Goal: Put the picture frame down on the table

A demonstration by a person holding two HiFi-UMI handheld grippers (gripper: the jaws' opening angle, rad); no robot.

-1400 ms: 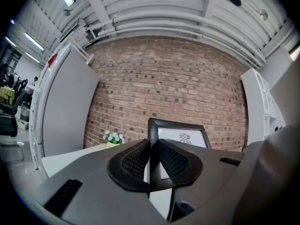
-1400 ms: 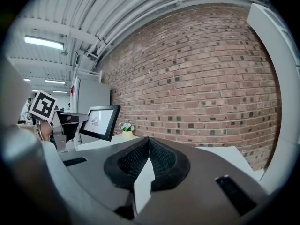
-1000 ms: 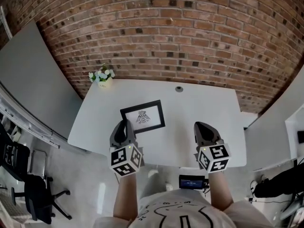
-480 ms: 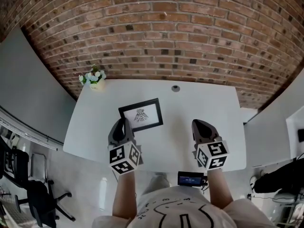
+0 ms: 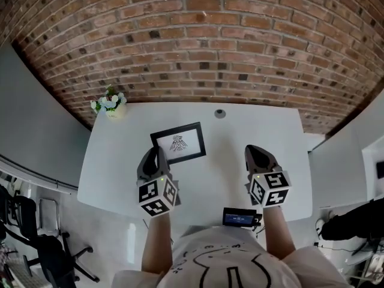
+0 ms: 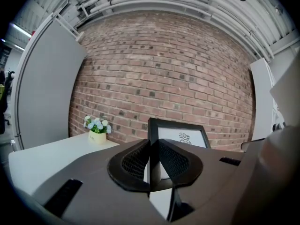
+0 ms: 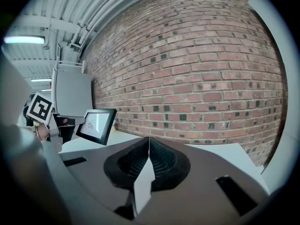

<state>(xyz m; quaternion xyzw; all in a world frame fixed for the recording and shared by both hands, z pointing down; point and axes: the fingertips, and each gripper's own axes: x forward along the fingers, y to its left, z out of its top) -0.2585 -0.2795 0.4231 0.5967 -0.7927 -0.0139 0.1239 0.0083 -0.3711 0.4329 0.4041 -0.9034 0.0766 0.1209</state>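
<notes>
The left gripper (image 5: pixel 157 156), jaws clamped on one edge of the black picture frame (image 5: pixel 178 143), holds it over the white bench (image 5: pixel 252 128), apparently not yet set down, while the right gripper (image 5: pixel 259 156), jaws together and empty, hovers alongside.

- The left tongs (image 5: pixel 154 155) reach forward from the body, jaws clamped on one edge of the picture frame (image 5: pixel 178 143).
- The right tongs (image 5: pixel 254 152) are held alongside, well apart to the right, jaws pressed together with nothing between them.
- The left forearm (image 5: pixel 157 239) and right forearm (image 5: pixel 277 233) are bare and extend roughly parallel.
</notes>
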